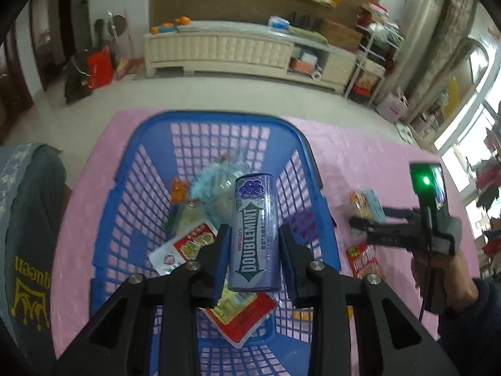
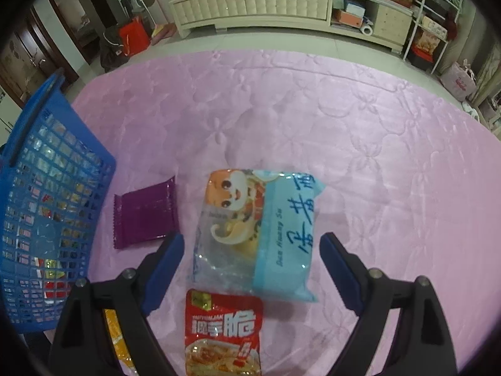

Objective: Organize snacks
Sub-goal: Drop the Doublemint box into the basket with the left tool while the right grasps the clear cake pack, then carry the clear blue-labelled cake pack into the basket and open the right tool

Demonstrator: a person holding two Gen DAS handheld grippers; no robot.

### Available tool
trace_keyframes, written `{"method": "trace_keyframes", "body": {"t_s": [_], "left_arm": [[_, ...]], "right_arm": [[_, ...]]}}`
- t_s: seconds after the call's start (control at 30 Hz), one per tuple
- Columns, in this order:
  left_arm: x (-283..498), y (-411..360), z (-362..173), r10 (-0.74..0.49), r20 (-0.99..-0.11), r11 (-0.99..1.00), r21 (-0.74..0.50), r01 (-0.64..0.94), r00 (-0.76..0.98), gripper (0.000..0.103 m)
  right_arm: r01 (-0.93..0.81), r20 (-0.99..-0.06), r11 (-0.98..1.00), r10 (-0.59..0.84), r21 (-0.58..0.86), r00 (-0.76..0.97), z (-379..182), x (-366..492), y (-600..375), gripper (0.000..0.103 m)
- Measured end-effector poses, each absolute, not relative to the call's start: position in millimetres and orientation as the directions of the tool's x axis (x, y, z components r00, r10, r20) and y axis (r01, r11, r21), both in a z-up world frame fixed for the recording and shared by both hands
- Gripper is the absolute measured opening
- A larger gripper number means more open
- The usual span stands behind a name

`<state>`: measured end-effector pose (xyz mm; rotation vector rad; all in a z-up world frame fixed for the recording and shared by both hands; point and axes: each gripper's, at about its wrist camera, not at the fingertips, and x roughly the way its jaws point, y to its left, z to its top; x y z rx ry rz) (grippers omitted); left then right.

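Note:
My left gripper is shut on a purple Doublemint gum can, which hangs upright over the blue mesh basket. Several snack packets lie in the basket, among them a red and white pouch and a clear bag. My right gripper stands open and points down over a light-blue snack bag, not touching it. A red packet lies just below that bag, and a purple packet lies to its left. The right gripper also shows beside the basket.
A pink quilted cloth covers the table. The basket stands at its left side. A yellow packet lies under the right gripper's left finger. A person's grey garment is at the left edge. A cream cabinet stands beyond the table.

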<state>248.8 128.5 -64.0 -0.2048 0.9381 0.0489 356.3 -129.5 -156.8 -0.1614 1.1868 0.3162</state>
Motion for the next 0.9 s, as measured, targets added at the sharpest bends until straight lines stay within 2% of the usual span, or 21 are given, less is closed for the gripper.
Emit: {"method": "trace_keyframes", "body": {"t_s": [0.13, 0.2, 0.27, 0.3, 0.73, 0.8, 0.87, 0.9], "left_arm": [[255, 115, -71, -0.058, -0.834, 0.988, -0.126, -0.088, 0.549, 0.029], [260, 109, -73, -0.053, -0.840, 0.991, -0.111, -0.076, 0.540, 0.029], [266, 106, -75, -0.058, -0.849, 0.993, -0.106, -0.061, 0.525, 0.029], [269, 105, -76, -0.065, -0.855, 0.993, -0.108, -0.055, 0.515, 0.029], [291, 113, -85, -0.084, -0.881, 0.989, -0.132, -0.072, 0.465, 0.030], [289, 112, -83, -0.080, -0.873, 0.989, -0.128, -0.068, 0.480, 0.043], [287, 112, -83, -0.076, -0.872, 0.989, -0.126, -0.073, 0.483, 0.053], [285, 111, -83, -0.070, -0.872, 0.989, -0.123, -0.078, 0.484, 0.053]], "right_arm": [[-0.328, -0.927, 0.944, 0.161, 0.045, 0.337, -160, 360, -123, 0.091], [-0.339, -0.926, 0.940, 0.162, 0.041, 0.339, -162, 360, -120, 0.086], [-0.338, -0.923, 0.941, 0.143, 0.015, 0.357, -162, 361, -118, 0.074], [-0.337, -0.922, 0.941, 0.142, 0.014, 0.359, -162, 361, -119, 0.073], [-0.359, -0.897, 0.927, 0.244, 0.105, 0.368, -155, 342, -132, 0.070], [-0.365, -0.891, 0.924, 0.256, 0.112, 0.374, -148, 334, -135, 0.070], [-0.373, -0.887, 0.921, 0.261, 0.111, 0.381, -141, 330, -136, 0.070], [-0.378, -0.884, 0.919, 0.265, 0.110, 0.386, -135, 326, -137, 0.070]]}}
